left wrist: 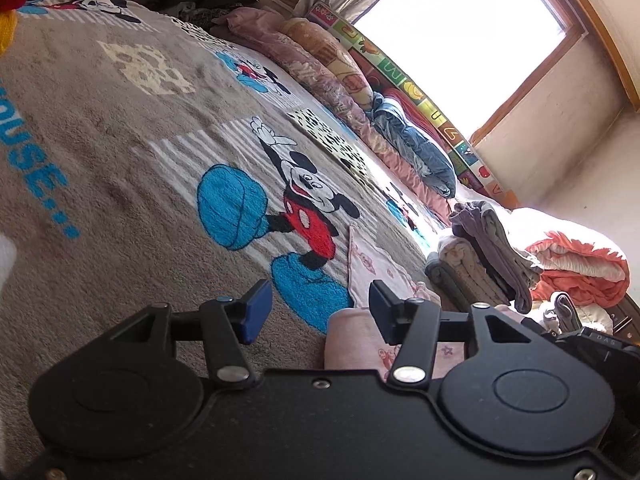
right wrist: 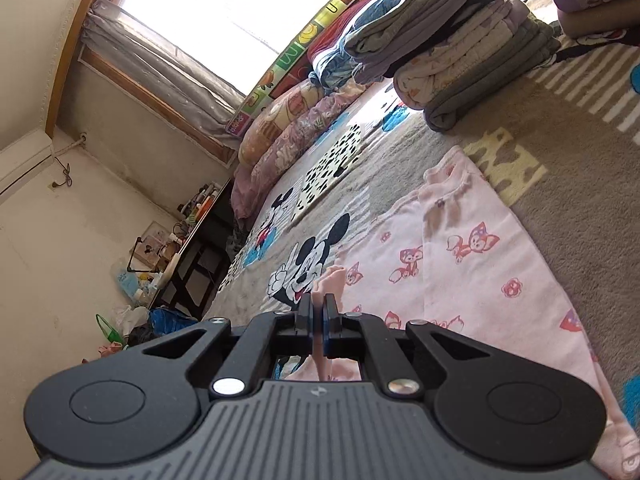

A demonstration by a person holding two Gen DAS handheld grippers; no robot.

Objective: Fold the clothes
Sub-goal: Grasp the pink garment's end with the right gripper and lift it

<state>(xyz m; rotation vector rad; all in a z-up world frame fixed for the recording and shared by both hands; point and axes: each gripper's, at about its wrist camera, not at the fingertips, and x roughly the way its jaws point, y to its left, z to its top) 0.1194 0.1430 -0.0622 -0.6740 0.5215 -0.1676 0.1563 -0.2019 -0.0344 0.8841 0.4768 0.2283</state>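
We log: pink garment (right wrist: 460, 264) flat on the rug (right wrist: 580, 200); right gripper (right wrist: 319, 312) clamped on its edge; left gripper (left wrist: 320, 308) beside it, fingers apart, empty

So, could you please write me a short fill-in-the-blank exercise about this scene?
1. The right tool is shut on the edge of a ____ printed cotton garment.
2. The left tool has its jaws ____, holding nothing.
3. The garment lies on a grey fleece blanket with a cartoon ____ on it.
4. A stack of folded clothes stands ____ the garment.

Missing words: pink; open; mouse; beyond
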